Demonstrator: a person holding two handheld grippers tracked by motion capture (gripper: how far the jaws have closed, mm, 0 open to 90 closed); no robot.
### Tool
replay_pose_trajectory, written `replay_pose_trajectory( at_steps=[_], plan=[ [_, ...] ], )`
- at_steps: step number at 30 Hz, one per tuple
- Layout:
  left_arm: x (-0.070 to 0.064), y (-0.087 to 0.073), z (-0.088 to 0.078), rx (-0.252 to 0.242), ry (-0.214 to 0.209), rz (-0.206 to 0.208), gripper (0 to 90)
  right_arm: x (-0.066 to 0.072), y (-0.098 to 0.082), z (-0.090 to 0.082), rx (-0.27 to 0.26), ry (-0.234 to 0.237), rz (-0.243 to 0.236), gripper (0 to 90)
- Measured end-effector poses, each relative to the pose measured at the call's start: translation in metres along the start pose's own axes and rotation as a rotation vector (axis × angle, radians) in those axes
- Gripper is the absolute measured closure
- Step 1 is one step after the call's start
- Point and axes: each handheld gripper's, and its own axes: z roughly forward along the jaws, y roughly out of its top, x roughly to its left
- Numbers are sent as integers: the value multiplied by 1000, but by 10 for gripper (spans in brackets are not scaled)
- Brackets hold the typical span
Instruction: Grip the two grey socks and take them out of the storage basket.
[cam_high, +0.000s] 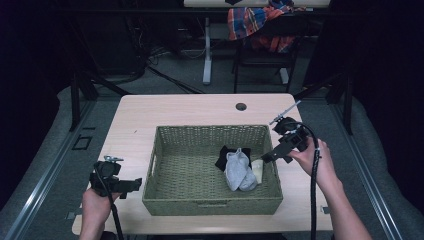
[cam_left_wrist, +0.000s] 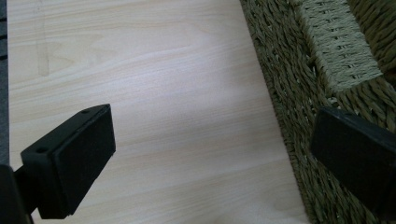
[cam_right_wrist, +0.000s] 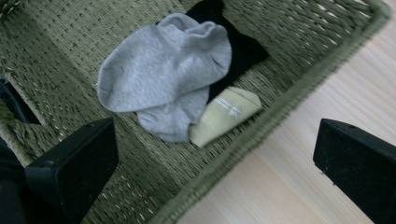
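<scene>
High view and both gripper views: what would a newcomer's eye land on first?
A green woven basket sits mid-table, holding a small heap at its right end: grey socks over a black sock, with a cream sock beside them. The right gripper hovers open over the basket's right rim, above that heap. The left gripper waits open beside the basket's left wall.

Dim dark surroundings, table (cam_high: 200, 107) evenly lit from above, soft shadows, slight blur

plaid cloth (cam_high: 255, 22) on chair (cam_high: 260, 55) behind table; cables on floor (cam_high: 150, 55).
</scene>
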Motion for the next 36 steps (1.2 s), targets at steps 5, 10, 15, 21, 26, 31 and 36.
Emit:
replay_pose_trajectory(
  at_steps=[5,10,15,21,26,31,36],
  plan=[
    [0,0,0,-2,0,-1,5,10,9,12,12,21,-14,0],
    [0,0,0,2,-1,-1,5,17,17,24,51,30,-40,3],
    [0,0,0,2,-1,-2,5,23,24,37,77,31,-62,32],
    [0,0,1,3,-1,-2,5,29,33,51,116,32,-89,45],
    [0,0,1,4,-1,-2,6,31,40,63,145,44,-94,56],
    [0,0,1,6,0,-1,5,31,45,72,162,37,-97,107],
    [0,0,1,9,-1,2,5,33,50,88,206,26,-92,192]
  ],
)
